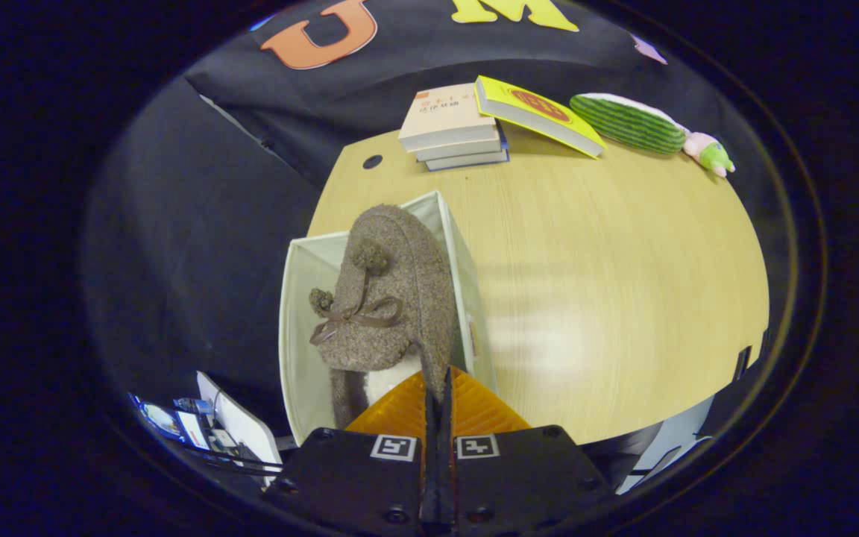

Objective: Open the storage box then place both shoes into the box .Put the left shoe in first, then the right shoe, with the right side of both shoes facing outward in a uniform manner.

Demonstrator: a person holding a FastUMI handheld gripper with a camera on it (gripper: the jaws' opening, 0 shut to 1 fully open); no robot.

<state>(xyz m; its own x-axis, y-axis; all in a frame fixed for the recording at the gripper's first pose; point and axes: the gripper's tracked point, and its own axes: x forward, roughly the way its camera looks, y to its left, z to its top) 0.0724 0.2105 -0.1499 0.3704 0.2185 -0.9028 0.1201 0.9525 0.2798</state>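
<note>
Pale wood tabletop [608, 298] fills the scene under your gripper [438, 399], with dark booth cloth behind it. Your fingers are pressed nearly together, pinching the heel edge of a brown fuzzy slipper [388, 298]; the exact contact is hidden behind the finger pads [400, 410]. That slipper hangs toe-forward over the open white fabric storage box [299, 321], which sits at the table's near left edge. Its bow and two pompoms face up. You cannot see the box's floor, and a second shoe inside is hard to make out. Beyond, well apart, a stack of books [452, 127] carries a yellow book [537, 112] leaning on it, beside a green striped plush toy [634, 123].
</note>
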